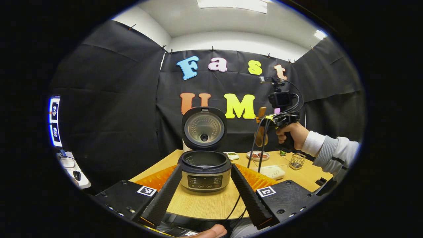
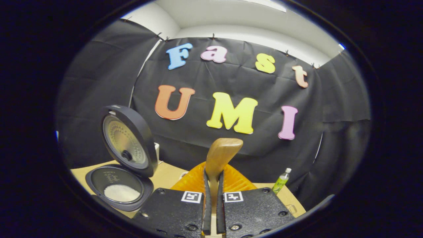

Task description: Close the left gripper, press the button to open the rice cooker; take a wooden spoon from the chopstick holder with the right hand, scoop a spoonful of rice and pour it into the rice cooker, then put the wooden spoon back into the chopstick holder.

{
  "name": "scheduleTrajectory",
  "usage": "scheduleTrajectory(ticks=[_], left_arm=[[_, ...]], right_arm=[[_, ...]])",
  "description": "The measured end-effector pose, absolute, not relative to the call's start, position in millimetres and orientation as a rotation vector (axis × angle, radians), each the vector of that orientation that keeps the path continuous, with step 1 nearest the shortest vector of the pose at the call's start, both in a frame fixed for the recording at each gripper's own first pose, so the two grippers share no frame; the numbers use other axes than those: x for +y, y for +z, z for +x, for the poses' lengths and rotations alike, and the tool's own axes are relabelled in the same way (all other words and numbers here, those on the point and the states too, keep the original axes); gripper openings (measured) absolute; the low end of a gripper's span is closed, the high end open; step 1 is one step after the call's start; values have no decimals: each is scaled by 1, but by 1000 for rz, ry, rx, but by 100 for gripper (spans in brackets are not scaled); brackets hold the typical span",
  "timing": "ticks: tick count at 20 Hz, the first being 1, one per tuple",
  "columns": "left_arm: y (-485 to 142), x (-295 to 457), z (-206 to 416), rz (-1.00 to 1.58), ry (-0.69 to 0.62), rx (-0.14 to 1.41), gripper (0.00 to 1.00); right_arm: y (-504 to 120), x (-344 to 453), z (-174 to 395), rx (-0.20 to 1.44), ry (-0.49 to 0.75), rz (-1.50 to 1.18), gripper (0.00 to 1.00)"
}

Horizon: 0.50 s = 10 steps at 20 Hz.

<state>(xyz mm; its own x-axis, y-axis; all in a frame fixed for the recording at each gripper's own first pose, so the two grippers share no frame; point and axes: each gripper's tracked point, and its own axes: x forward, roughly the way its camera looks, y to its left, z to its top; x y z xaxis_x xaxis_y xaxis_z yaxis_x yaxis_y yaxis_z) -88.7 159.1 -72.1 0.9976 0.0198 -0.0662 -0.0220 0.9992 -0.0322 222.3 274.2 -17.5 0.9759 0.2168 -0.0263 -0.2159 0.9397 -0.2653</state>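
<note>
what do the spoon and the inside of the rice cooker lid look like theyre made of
Wooden spoon: looks like smooth, satin-finished wood, warm brown with faint grain. Rice cooker lid inner plate: seemingly brushed or dimpled metal, grey with a dull sheen, inside a dark, probably plastic rim.

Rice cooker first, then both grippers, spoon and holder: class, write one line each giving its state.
Rice cooker: lid up, rice inside.
Left gripper: open, holds nothing.
Right gripper: shut on the wooden spoon.
Wooden spoon: held above the table, pointing up.
Chopstick holder: upright on the table.

left gripper (image 1: 206, 195): our fingers spread wide, low | right gripper (image 2: 213, 201): our hand (image 1: 290, 134) holds it raised, fingers nearly together
</note>
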Motion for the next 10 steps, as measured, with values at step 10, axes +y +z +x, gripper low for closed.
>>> scheduleTrajectory(ticks=[10], left_arm=[[-74,156,-86,-5,17,70,95]], right_arm=[[-19,126,255,36,55,-192,12]])
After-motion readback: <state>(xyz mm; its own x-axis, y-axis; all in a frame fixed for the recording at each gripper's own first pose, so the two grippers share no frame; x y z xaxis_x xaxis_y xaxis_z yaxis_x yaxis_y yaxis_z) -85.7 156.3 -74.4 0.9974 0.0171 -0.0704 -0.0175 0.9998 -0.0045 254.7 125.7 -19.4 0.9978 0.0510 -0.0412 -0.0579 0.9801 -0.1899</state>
